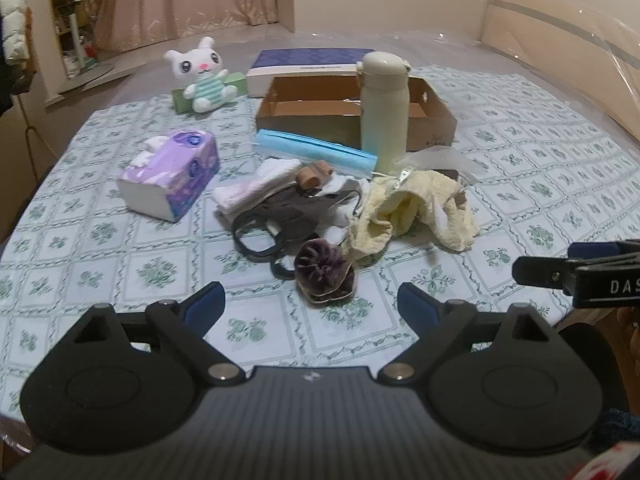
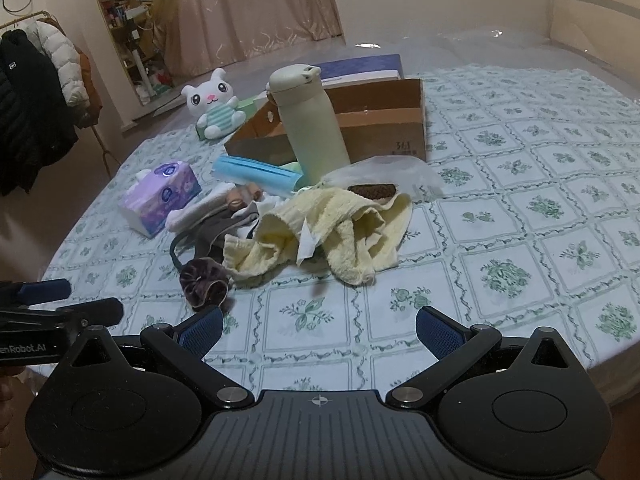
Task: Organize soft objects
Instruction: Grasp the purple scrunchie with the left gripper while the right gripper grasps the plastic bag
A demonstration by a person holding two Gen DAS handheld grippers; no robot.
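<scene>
Surface: a bed or table covered with a floral-patterned cloth (image 1: 120,248), pale with green motifs. Left gripper (image 1: 311,300): jaws spread wide, nothing between them, poised above the cloth just short of a purple velvet scrunchie (image 1: 325,276). Right gripper (image 2: 319,326): jaws likewise spread wide and empty, over bare cloth, near side of a crumpled yellow towel (image 2: 320,236). Soft items, heaped together at the centre: the yellow towel; a dark grey garment with black straps (image 1: 288,212), partly under the towel's left edge; a folded white cloth (image 1: 256,188) behind it; the scrunchie at the front of the heap, touching the straps. A small brown object (image 1: 314,174) lies on top of the heap; its nature cannot be made out. Behind the heap: a cream insulated bottle (image 1: 384,108), upright; an open cardboard box (image 1: 320,108) directly behind the bottle; a flat blue pack (image 1: 316,152) in front of the box. Left of the heap: a purple tissue pack (image 1: 170,172). Far left: a white plush rabbit (image 1: 204,76) in a striped green outfit, seated against a green box (image 1: 236,80).
</scene>
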